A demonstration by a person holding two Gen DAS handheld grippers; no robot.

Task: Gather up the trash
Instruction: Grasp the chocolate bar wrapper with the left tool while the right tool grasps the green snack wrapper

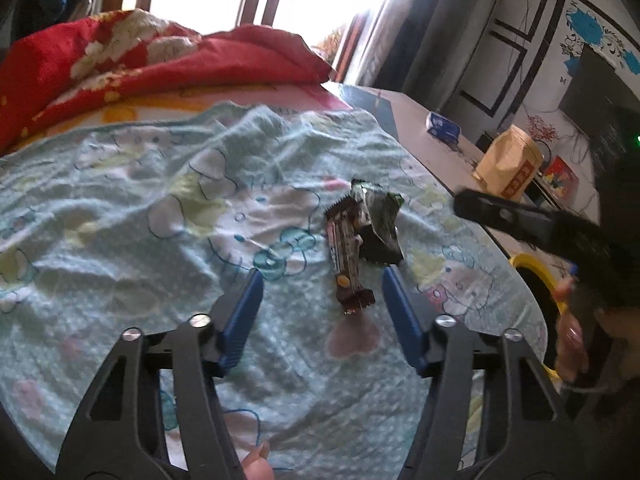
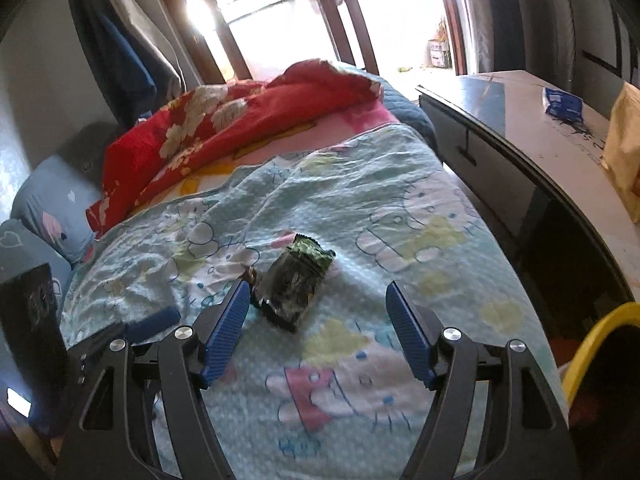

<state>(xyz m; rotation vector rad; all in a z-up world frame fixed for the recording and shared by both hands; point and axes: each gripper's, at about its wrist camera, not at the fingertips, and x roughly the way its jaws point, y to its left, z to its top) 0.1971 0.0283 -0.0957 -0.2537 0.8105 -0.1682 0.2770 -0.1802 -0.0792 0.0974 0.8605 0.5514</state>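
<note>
With both claws spread wide and empty, I should straddle the brown candy-bar wrapper [image 1: 348,258] with my left gripper [image 1: 322,280], press into the blanket [image 1: 120,200], then pinch.

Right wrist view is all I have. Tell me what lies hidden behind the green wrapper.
Observer: A brown candy bar wrapper lies alongside the green wrapper, touching it, on the blanket.
Operator: Report the left gripper.
Observer: The left gripper is open, and the near end of the brown wrapper lies between its fingers.
Operator: Give me the right gripper from outside.
Observer: The left wrist view shows the right gripper only as a dark blurred body at the right edge. A hand is below it.
Operator: Say where the yellow thing is.
Observer: The yellow bin stands beside the bed, past the blanket's right edge.
</note>
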